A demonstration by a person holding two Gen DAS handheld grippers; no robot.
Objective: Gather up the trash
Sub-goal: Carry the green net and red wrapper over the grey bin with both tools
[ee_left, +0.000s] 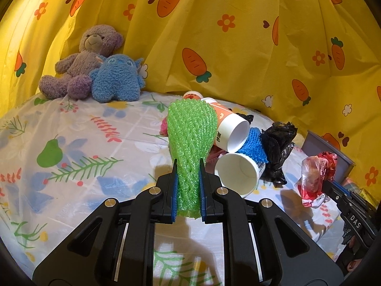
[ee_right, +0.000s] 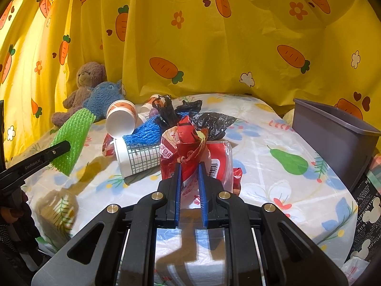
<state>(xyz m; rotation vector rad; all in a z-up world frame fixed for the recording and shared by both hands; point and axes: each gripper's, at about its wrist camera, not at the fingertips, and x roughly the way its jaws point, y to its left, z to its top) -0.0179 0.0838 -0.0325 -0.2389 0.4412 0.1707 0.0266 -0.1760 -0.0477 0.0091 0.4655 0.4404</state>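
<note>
My left gripper (ee_left: 188,166) is clamped on the green net (ee_left: 190,138), pinching its narrow end so the wide end fans out ahead of the fingers, clear of the table (ee_left: 71,166); that way it comes off the pile without dragging the cups along. My right gripper (ee_right: 190,169) is closed on the red wrapper (ee_right: 188,147), bunched between the blue pads, and I judge it is lifted too, though its lower edge is hidden by my own fingers.

The rest of the trash sits in a heap near the middle of the table, toward the back edge: two cups (ee_left: 235,174) on their sides, a blue net (ee_right: 142,135) draped over one, black bags (ee_left: 278,147) behind. The grey bin (ee_right: 333,131) stands at the right edge, mouth up, so I take it both pieces are meant for it.

What is inside the bin I cannot see. Something pink lies behind the green net in the left view, too covered to name. The plush toys (ee_left: 95,71) at the back-left corner look like they belong there, not trash.
</note>
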